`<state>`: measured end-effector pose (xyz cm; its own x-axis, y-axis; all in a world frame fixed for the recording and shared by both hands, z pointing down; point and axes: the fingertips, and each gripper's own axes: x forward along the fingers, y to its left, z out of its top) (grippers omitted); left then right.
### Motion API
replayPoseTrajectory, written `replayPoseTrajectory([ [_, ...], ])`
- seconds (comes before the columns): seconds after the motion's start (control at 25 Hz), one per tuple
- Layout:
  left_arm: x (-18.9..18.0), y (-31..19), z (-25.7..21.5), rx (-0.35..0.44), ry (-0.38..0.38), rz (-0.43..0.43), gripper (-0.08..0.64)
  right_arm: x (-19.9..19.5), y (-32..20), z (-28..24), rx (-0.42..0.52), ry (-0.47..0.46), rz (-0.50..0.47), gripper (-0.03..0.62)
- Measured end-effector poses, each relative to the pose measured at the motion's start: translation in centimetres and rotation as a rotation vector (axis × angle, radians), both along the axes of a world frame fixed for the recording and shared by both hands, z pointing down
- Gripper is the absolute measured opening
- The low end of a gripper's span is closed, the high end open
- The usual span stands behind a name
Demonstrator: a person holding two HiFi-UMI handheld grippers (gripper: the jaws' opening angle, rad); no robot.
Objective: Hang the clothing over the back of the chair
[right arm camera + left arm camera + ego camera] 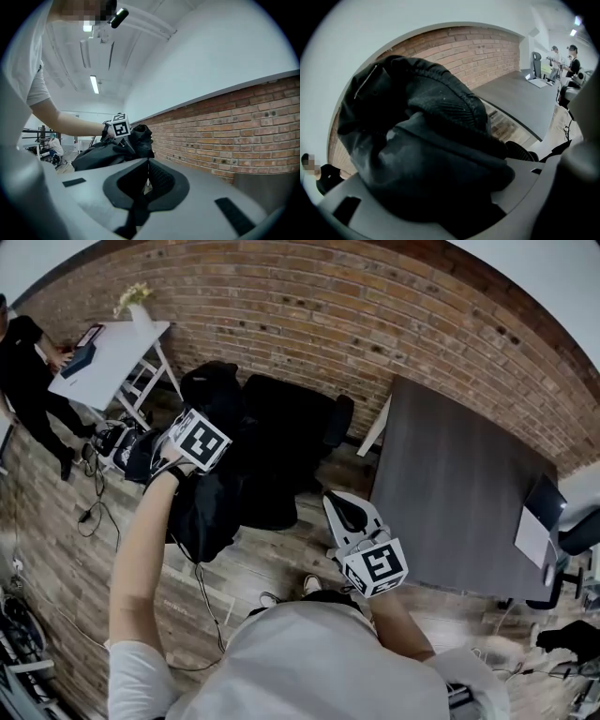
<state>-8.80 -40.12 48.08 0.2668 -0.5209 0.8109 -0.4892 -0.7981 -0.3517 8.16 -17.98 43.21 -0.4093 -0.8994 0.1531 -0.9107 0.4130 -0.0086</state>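
Clothing (211, 512), a dark and bulky garment, is at the black chair (336, 420) that stands by the brick wall (375, 324), so the carrying part of the job looks finished. In the head view it is heaped against the chair's upper part, with a long fold hanging down toward the wooden floor (272, 563). Black cloth on black upholstery makes it hard to say whether it lies properly over the top of the backrest or only against it. The left gripper (211, 446) reaches into the heap. Its own view shows its jaws standing wide, with a thick wad of the fabric lying between them, apparently cradled rather than pinched. The right gripper (345, 507) hangs well apart from the chair, close to the person's body and just beside the dark grey table (459, 484). Its jaws are together with nothing between them, and it takes no part in the work. What is left, by my reckoning, is to draw the left jaws clear of the cloth without dragging it off. After that the garment should be checked for balance across the back, and the bunched part spread if it threatens to slide.
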Motion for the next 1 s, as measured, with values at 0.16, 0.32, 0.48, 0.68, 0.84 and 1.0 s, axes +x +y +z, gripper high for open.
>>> replayPoseTrajectory([
  [0.16, 0.0, 0.9, 1.8, -0.117, -0.035, -0.003, 0.337, 0.5, -0.2, 0.3, 0.001, -0.01, 0.006, 0.018],
  [0.32, -0.5, 0.8, 2.3, -0.112, -0.075, -0.011, 0.4, 0.3, -0.7, 0.3, 0.005, -0.026, 0.002, 0.018],
  [0.48, -0.9, 0.4, 2.4, -0.081, -0.124, -0.006, 0.442, -0.1, -1.3, 0.3, 0.01, -0.037, -0.015, 0.018],
  [0.68, -2.0, 0.8, 5.1, -0.264, -0.261, 0.016, 0.456, 0.0, -1.9, 0.7, -0.01, -0.063, -0.009, 0.018],
  [0.84, -3.0, 0.4, 7.1, -0.394, -0.367, 0.013, 0.478, 0.6, -1.9, 0.9, -0.009, -0.089, -0.001, 0.018],
  [1.0, -3.4, -0.5, 7.6, -0.412, -0.406, -0.008, 0.497, 2.4, -1.3, 1.4, -0.01, -0.11, 0.031, 0.018],
])
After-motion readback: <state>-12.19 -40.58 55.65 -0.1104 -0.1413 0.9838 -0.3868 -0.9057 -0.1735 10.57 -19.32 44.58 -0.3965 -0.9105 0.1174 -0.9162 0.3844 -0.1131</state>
